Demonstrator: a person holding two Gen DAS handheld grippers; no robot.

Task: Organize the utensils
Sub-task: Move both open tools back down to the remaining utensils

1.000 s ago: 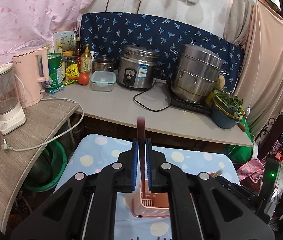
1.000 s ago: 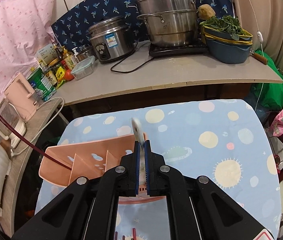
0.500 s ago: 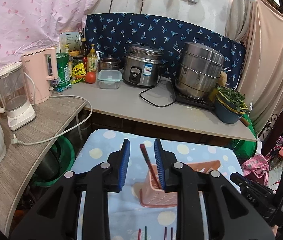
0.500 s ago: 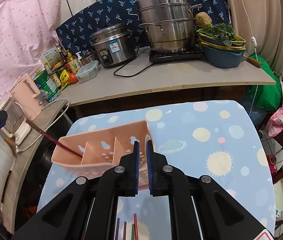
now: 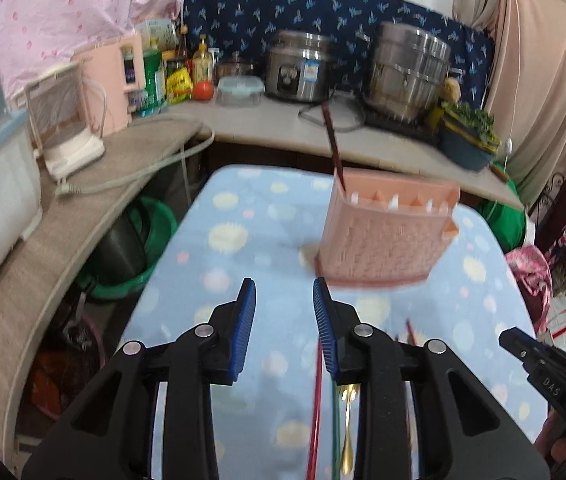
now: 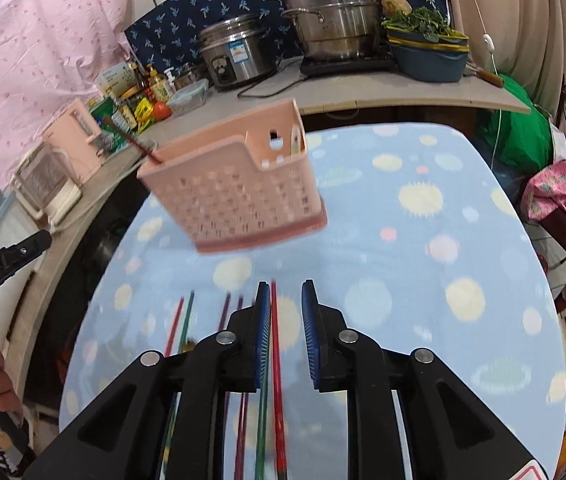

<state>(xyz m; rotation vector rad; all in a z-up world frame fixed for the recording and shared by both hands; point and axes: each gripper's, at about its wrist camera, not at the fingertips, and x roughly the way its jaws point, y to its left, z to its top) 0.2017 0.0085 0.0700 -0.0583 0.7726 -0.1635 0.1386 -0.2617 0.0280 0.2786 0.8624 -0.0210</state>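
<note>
A: Both sets of fingers gape, holding nothing. Left gripper [image 5: 283, 300] and right gripper [image 6: 286, 304] hang over the chopsticks [image 6: 277, 380] on the spotted cloth [image 6: 423, 240].

B: Next pick, I reckon?

A: Prob. the red one, lying lengthwise along the right fingers, tip toward the pink basket [image 6: 235, 196]. Drop straight, straddle it, pinch mid-shaft. Basket's upright beyond, one dark chopstick [image 5: 333, 148] leaning out.
</note>
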